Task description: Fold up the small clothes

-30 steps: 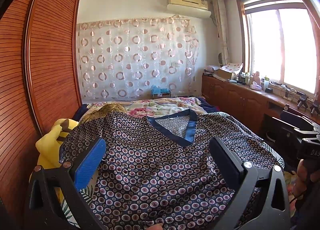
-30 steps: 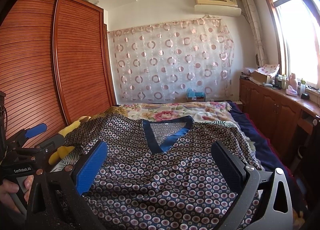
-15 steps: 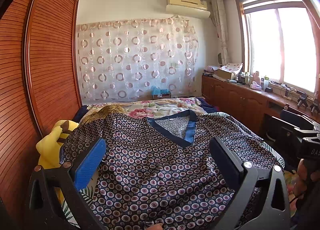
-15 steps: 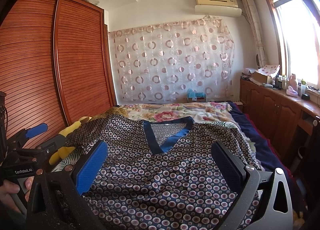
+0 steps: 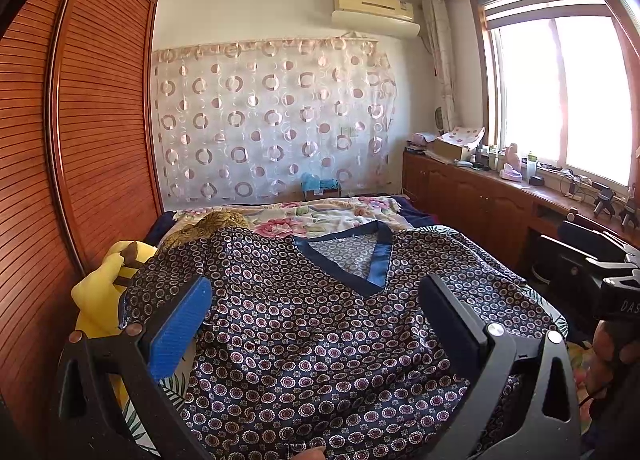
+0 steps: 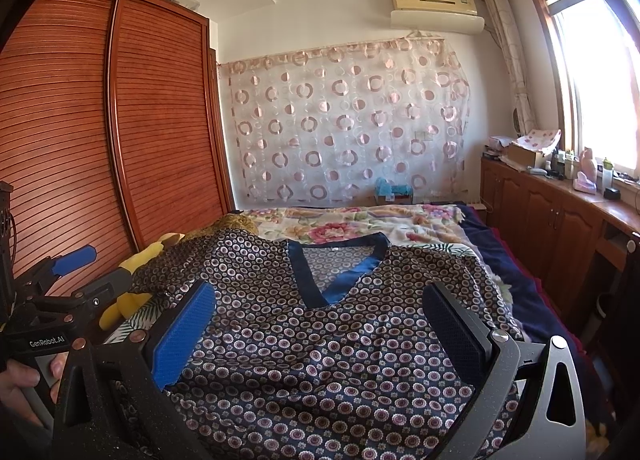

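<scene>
Satin patterned top (image 5: pixel 320 324) lies flat on the bed (image 6: pixel 532 292), neckline far, hem nearest both grippers; left gripper (image 5: pixel 320 324) and right gripper (image 6: pixel 320 324) released, flanking its midline

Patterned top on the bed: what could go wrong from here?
1. The navy satin circle-print V-neck top looks slick; the open left gripper and open right gripper may slip off it.
2. Its left sleeve drapes over the yellow plush toy, so a fold could snag or come out uneven.
</scene>
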Demonstrator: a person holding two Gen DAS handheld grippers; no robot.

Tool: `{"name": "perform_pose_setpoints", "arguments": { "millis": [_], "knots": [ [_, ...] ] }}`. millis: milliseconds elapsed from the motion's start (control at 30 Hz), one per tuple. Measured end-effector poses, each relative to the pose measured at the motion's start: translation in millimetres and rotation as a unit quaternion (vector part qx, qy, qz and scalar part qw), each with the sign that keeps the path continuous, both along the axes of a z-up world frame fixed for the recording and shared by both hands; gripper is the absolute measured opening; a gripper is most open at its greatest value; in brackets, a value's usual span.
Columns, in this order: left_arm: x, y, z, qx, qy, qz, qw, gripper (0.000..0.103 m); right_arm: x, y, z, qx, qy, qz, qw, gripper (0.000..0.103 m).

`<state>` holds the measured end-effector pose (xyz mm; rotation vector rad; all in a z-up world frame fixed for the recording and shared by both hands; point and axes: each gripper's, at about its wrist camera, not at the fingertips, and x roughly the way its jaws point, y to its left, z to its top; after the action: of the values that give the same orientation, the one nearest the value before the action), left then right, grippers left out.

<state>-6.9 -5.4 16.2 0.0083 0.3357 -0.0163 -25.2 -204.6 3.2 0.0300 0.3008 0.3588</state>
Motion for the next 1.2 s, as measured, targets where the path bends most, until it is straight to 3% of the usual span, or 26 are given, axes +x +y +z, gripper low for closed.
{"name": "perform_pose_setpoints", "arguments": {
  "millis": [467,700,1067,1200],
  "knots": [
    [-1.1,-0.2,2.1,0.000,-0.003,-0.003,1.0000,0.103,2.7,-2.6,-0.3,0.001,0.000,-0.001,1.000,0.103],
    [7.8,11.2,-13.3,0.015,0.011,0.020,0.9996,0.103,6.1,-1.5,-7.3,-0.001,0.009,0.002,1.000,0.103],
    [37.3,76.8,-54.3,-0.010,0.069,0.064,0.9955,0.103,28.3,11.1,-22.5,-0.032,0.035,0.027,0.998,0.103],
    [42.6,104.0,-72.6,-0.037,0.086,0.071,0.9931,0.103,42.4,17.5,-31.8,-0.041,0.053,0.042,0.997,0.103]
  ]
}}
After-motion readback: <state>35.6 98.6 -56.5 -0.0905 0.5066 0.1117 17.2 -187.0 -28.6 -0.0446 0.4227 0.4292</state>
